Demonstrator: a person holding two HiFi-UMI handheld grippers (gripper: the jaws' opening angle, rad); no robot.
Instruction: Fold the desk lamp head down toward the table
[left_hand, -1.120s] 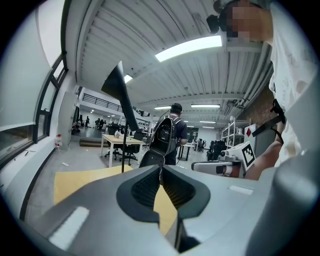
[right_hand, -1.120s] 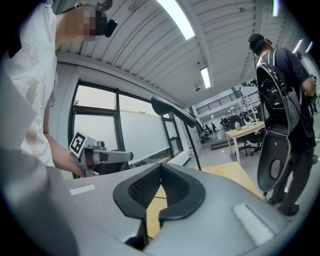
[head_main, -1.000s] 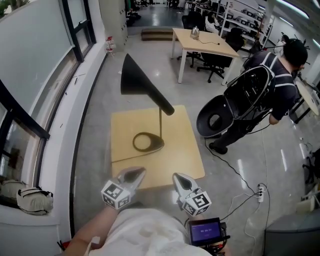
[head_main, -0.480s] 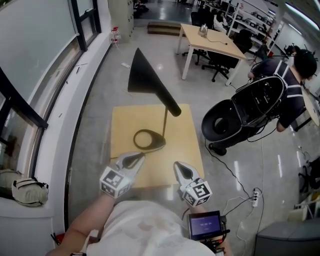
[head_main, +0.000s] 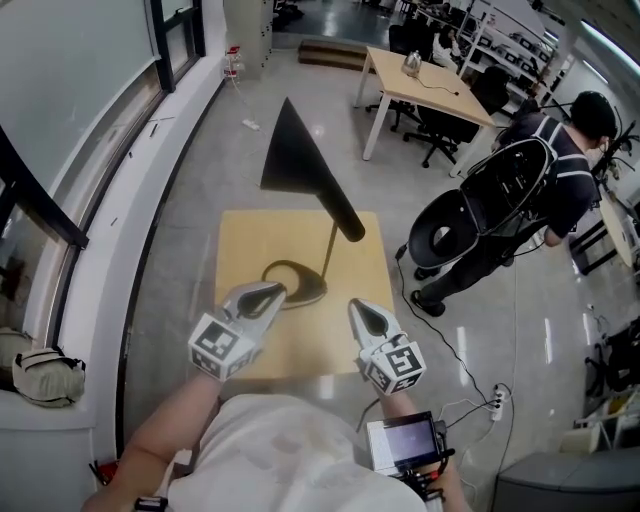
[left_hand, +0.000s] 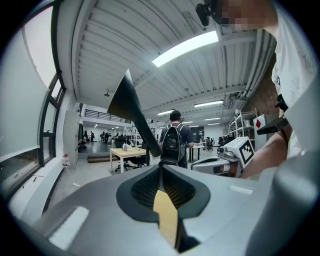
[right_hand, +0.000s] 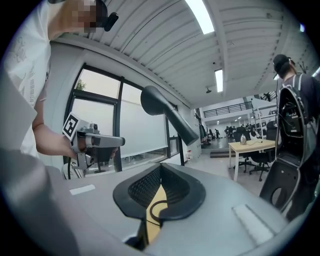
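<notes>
Jaws together — left gripper (head_main: 270, 293), right gripper (head_main: 360, 309) — empty.

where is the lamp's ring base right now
Head view: the ring base sits near the middle of the wooden table, just beyond the left gripper and left of the right gripper.

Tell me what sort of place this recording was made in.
Probably an open-plan office or lab workspace: a desk with office chairs, storage racks at the back, and tall windows along a polished floor.
</notes>
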